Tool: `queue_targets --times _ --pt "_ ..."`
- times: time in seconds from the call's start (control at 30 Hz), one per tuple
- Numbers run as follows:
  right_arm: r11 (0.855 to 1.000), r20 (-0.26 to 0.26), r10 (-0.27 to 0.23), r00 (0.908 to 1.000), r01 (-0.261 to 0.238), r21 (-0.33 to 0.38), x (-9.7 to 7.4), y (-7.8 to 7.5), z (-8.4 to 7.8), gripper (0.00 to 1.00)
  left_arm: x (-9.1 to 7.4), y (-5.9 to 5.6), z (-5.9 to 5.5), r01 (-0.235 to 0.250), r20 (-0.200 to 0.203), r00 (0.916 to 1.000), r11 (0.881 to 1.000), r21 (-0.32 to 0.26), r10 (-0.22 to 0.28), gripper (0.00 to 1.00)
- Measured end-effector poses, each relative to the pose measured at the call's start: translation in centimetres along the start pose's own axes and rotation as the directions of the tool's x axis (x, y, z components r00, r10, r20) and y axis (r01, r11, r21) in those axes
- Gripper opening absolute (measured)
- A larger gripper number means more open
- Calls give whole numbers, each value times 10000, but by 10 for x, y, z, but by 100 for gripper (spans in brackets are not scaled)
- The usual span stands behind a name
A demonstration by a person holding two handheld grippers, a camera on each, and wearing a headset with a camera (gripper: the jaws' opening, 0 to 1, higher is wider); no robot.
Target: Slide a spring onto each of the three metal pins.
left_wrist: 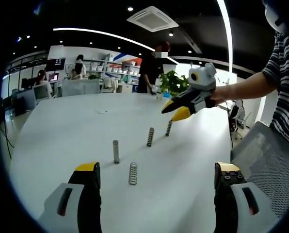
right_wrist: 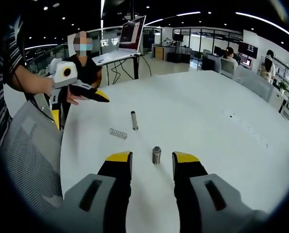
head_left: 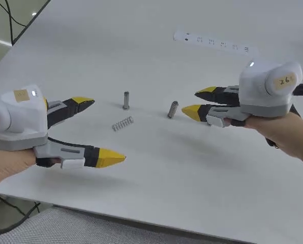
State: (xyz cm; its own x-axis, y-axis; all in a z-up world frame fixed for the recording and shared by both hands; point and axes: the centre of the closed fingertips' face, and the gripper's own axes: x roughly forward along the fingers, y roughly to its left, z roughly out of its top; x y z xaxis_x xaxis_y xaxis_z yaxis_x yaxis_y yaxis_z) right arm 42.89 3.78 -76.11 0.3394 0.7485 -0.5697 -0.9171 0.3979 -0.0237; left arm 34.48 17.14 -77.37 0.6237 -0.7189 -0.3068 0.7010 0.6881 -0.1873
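A bare metal pin (head_left: 126, 100) stands upright on the white table (head_left: 156, 168). A loose spring (head_left: 122, 123) lies flat just in front of it. To the right stands a pin with a spring on it (head_left: 173, 109). The left gripper view shows that sprung pin (left_wrist: 150, 137) and a second sprung pin (left_wrist: 169, 127) beyond it, under the right gripper (left_wrist: 176, 110). My left gripper (head_left: 103, 129) is open wide, hovering left of the loose spring, holding nothing. My right gripper (head_left: 193, 101) is open, its tips just right of the sprung pin (right_wrist: 156, 155).
A white power strip (head_left: 212, 41) lies at the far side of the table. A grey mesh chair (head_left: 65, 226) sits below the near table edge. People and desks stand in the background beyond the table.
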Motion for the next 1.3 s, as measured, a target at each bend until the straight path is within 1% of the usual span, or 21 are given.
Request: queue_targets --times 0.27,0.3,0.37,0.43,0.63,0.8,0.97,1.13,1.23,1.3 --pt "9992 136 46 9999 -51 384 -3 9 -7 34 1 -1 0 -40 62 10000 10000 -29 40 97" --pt "9987 129 135 9998 -141 499 -3 13 -9 34 1 -1 1 -28 77 10000 10000 -36 28 97" --pt "9986 12 220 9998 -220 472 -3 18 -14 30 0 -1 2 -30 127 9999 10000 -91 31 97" --pt "9985 14 299 9996 -300 462 -3 23 -17 31 0 0 2 -41 139 9999 9999 -137 43 97" --pt "9962 148 407 9991 -418 767 -4 31 -21 31 0 0 2 -35 111 9999 9999 -134 36 97" --pt "9952 23 586 9983 -586 788 -3 36 -24 31 0 -1 4 -23 197 9998 9998 -173 26 97" --pt "9958 -81 673 9977 -667 630 0 39 -22 30 -1 -4 4 29 221 9998 9998 -172 -25 97" --pt "9941 -474 1069 9931 -1059 241 8 47 -22 30 -4 -3 3 23 205 9998 9998 -184 -19 97" --pt "9918 -557 1278 9902 -1279 30 13 51 -16 30 -6 0 3 -33 219 9998 9998 -177 37 97" --pt "9883 -716 1477 9864 -1501 -288 18 54 -13 30 -7 0 3 -51 229 9997 9998 -200 56 97"
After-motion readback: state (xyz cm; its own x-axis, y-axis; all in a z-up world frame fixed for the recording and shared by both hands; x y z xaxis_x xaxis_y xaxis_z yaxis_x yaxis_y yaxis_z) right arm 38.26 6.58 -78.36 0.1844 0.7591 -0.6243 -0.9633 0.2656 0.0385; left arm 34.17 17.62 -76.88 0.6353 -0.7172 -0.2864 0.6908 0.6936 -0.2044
